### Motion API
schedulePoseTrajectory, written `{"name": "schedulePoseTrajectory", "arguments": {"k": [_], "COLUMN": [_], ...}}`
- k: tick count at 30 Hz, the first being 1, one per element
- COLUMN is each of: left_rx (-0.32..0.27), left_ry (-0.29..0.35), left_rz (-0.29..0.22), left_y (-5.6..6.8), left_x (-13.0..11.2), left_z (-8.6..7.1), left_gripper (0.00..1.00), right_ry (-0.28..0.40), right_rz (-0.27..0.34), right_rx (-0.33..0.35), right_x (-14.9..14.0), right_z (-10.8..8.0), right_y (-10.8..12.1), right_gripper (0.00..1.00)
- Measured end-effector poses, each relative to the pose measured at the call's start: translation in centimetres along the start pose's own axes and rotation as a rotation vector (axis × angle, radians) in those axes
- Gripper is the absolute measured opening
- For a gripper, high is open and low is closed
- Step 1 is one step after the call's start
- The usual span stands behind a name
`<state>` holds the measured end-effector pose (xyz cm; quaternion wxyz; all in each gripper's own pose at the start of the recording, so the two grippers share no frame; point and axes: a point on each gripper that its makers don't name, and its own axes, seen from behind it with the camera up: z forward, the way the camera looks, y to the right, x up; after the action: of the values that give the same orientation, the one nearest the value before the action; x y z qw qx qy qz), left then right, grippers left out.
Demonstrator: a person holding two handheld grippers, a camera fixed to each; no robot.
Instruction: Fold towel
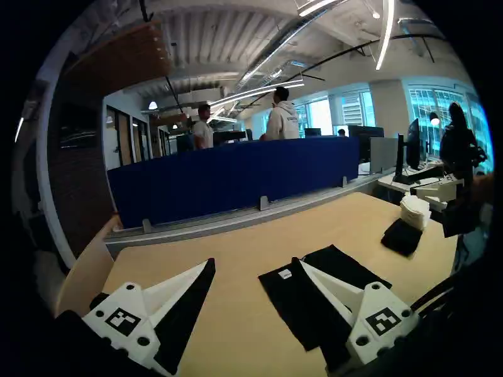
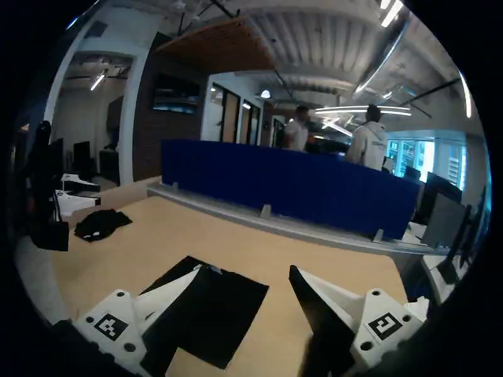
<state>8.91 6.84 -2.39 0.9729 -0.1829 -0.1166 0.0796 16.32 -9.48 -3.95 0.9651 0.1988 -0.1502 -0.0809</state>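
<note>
A black towel [image 1: 290, 300] lies flat on the light wooden table [image 1: 251, 232], with a small white tag near its far edge. My left gripper [image 1: 253, 261] hovers low over the table, open and holding nothing; its right finger [image 1: 333, 295] reaches over the towel. In the right gripper view the same black towel [image 2: 217, 308] lies below and to the left. My right gripper [image 2: 246, 271] is open and holds nothing, and its left finger [image 2: 166, 295] lies across the towel's near left part.
A blue divider [image 1: 239, 173] with a grey rail runs along the table's far edge, and people stand behind it. A stack of white cloths [image 1: 415, 210] and a crumpled black cloth [image 1: 401, 237] sit at the table's right end. Another black cloth [image 2: 100, 224] lies far left. Monitors [image 1: 412, 144] stand beyond.
</note>
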Motion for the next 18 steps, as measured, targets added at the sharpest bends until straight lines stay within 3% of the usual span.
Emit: {"name": "schedulePoseTrajectory", "arguments": {"k": [6,18], "left_rx": [-0.067,-0.136], "left_ry": [-0.037,-0.090], "left_rz": [0.024,0.046], "left_y": [1.6,3.9], "left_x": [-0.9,-3.7], "left_z": [0.5,1.5], "left_gripper": [0.89,0.89], "right_ry": [-0.078,-0.141], "right_rz": [-0.037,-0.057], "right_rx": [0.079,0.103], "right_x": [-1.7,-4.6], "right_z": [0.4,1.6], "right_y": [-1.6,-2.6], "right_gripper": [1.00,1.00]}}
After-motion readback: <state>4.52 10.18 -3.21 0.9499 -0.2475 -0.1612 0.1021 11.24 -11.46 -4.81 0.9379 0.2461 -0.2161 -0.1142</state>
